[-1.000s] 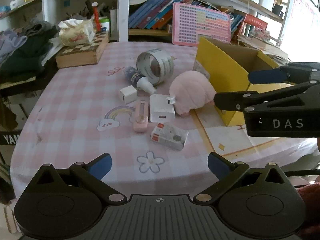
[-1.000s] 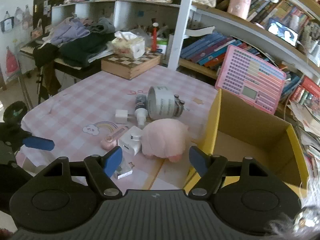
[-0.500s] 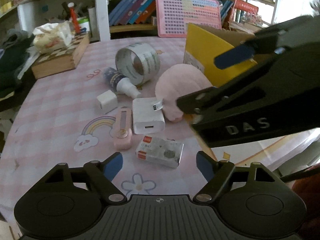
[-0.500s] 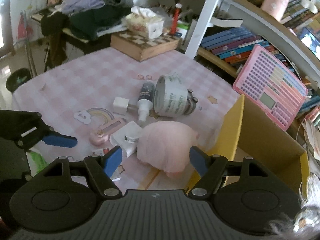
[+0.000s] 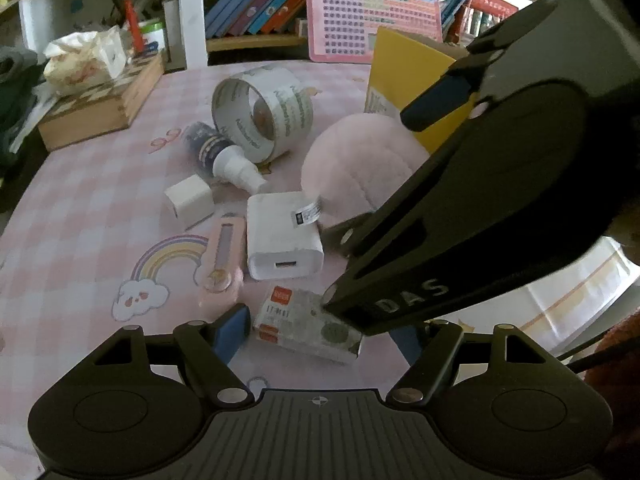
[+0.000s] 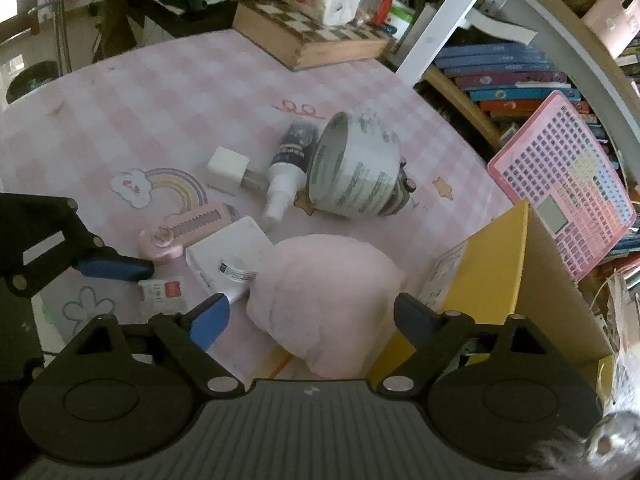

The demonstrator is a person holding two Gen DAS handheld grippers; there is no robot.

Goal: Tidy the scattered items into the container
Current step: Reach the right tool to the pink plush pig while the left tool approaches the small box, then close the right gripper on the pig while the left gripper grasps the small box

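Both grippers were reaching: the right gripper, fingers spread, straddled the plush beside the yellow box, needing only to close, while the left gripper, also spread, flanked the small packet.

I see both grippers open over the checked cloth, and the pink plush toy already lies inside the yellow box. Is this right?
Not quite. The pink plush toy is not inside the yellow box; it lies on the cloth beside the box's outer wall, as the right wrist view shows. The rest holds: the left gripper and the right gripper are both open over the checked cloth.
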